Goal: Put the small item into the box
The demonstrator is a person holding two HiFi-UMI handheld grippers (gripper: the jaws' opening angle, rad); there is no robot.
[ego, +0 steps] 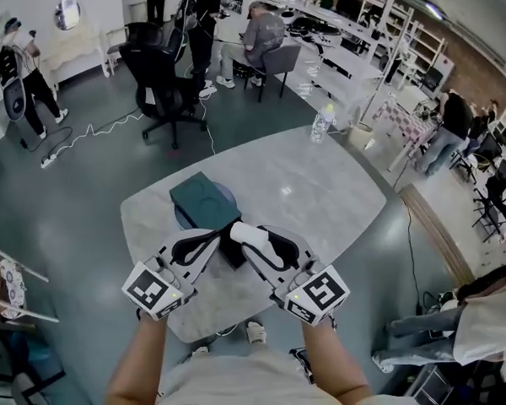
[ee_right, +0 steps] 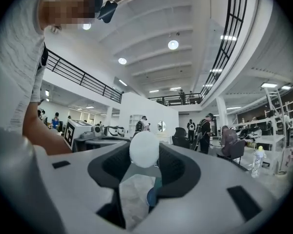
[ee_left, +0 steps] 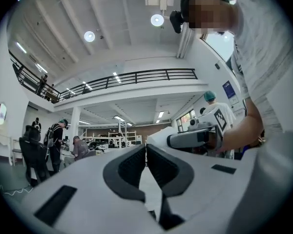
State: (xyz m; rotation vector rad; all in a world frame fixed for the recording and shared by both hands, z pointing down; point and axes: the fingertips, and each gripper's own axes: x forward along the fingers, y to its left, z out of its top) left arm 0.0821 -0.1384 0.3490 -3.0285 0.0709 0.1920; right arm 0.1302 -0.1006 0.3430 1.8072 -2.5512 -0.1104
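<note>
Gripping a small white round item between its 2 jaws, the right gripper hangs over a pale marbled table. The left gripper sits just beside it, jaws pressed together with nothing between them. The item is held above the table's near side, just beside a dark green box. The box rests on the table with a round recess showing in its top. Whether it is open or has anything inside cannot be told. A blue-grey round thing peeks out at its left edge.

A clear bottle stands near the table's far edge. Around the table spreads a large hall with a grey floor. A black office chair, desks, shelving and several people fill it, under a railed mezzanine.
</note>
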